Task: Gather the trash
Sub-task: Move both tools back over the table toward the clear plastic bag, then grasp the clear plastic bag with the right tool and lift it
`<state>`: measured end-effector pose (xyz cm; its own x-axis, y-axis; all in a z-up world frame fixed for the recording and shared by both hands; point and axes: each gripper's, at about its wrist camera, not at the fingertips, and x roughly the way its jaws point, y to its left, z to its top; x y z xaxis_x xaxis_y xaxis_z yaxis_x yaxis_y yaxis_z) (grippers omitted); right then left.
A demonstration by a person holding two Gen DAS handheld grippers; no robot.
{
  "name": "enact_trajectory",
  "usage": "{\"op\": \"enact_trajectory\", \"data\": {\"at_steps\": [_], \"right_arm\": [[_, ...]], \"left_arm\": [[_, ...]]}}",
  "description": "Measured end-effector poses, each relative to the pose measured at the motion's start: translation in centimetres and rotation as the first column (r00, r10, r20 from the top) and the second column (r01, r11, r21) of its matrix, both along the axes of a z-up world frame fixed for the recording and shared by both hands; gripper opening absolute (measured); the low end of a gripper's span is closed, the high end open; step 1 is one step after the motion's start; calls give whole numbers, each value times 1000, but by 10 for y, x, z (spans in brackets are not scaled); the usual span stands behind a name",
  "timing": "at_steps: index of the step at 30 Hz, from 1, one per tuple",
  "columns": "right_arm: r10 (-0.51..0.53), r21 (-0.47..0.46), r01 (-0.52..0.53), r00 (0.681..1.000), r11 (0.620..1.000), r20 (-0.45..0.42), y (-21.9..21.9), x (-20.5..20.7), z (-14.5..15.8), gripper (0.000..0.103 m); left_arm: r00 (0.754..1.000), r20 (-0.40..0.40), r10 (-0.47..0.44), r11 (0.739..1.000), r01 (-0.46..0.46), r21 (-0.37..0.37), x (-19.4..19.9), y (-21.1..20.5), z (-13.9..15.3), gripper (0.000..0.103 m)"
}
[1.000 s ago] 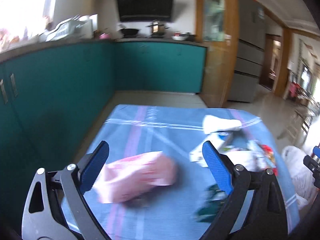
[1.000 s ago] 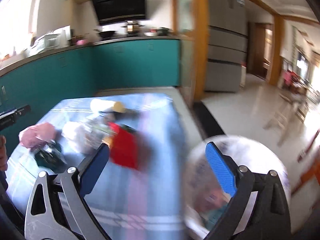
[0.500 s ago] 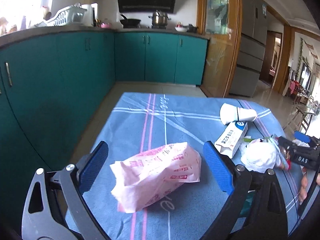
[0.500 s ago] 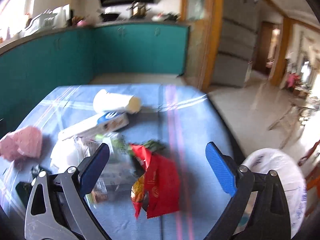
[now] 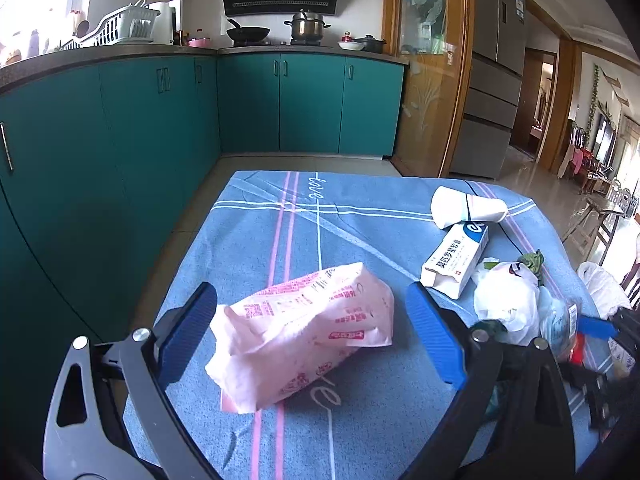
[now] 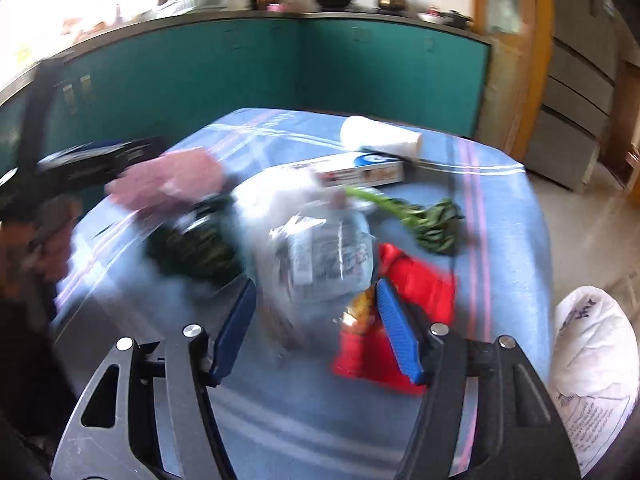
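Left wrist view shows the left gripper (image 5: pixel 310 334) with its blue fingers (image 5: pixel 188 336) wide apart, one on each side of a pink wrapper bag (image 5: pixel 304 334). The bag lies on the bench (image 5: pixel 248 240), which has a blue striped cloth on it. The fingers do not seem to touch the bag. Farther right lie a white paper cup (image 5: pixel 466 207) on its side, a white and blue box (image 5: pixel 456 260) just beside it, and a crumpled white plastic bag (image 5: pixel 504 300). The stuff at the right edge is partly hidden behind the gripper frame.

Right wrist view is blurry. The right gripper (image 6: pixel 316 332) has its fingers partly open around the near end of a clear plastic bag (image 6: pixel 320 256) with print on it; whether they touch it is hard to tell. A red wrapper (image 6: pixel 400 312) lies just beside it, partly hidden by the right finger. A green leafy stem (image 6: pixel 420 216) lies behind them. A dark green smear is too blurred to name. A white trash bag (image 6: pixel 592 368) sits past the bench edge, cut off by the picture's rim.
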<state>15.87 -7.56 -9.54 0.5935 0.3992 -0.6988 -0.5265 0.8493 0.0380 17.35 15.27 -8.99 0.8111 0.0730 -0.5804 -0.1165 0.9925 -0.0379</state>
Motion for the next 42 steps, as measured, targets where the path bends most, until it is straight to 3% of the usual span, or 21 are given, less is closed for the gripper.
{"op": "enact_trajectory", "data": {"at_steps": [5, 10, 13, 20, 22, 23, 26, 31, 37, 42], "right_arm": [[11, -28, -10, 998, 1000, 66, 2, -21, 10, 81], [-92, -42, 94, 994, 995, 54, 1, -2, 4, 81], [-76, -22, 78, 996, 997, 54, 7, 5, 0, 83], [-19, -93, 26, 997, 995, 78, 36, 11, -8, 85], [-4, -94, 10, 997, 996, 72, 39, 10, -9, 76], [9, -90, -3, 998, 996, 65, 40, 8, -9, 66], [29, -97, -23, 998, 995, 58, 44, 3, -10, 55], [42, -72, -37, 997, 997, 69, 43, -9, -3, 51], [47, -12, -46, 993, 999, 106, 35, -28, 13, 51], [30, 27, -34, 990, 999, 136, 27, -40, 26, 51]], "left_arm": [[1000, 24, -3, 1000, 3, 4, -7, -4, 6, 95], [999, 32, 34, 999, -34, 9, 0, 1, 3, 95], [999, 0, 44, 999, -44, 0, 10, 3, -5, 95], [998, -58, -5, 1000, 5, -12, 20, -3, -19, 95], [998, -55, -21, 1000, 20, -6, 17, -6, -19, 95], [998, -55, -27, 1000, 27, -2, 16, -8, -19, 95], [996, -75, -51, 999, 51, 7, 13, -13, -21, 94], [990, -102, -94, 996, 95, 0, 7, -22, -23, 61], [987, -88, -134, 991, 135, 5, -9, -30, -19, 36], [982, -73, -175, 985, 174, -21, -27, -38, -10, 35]]}}
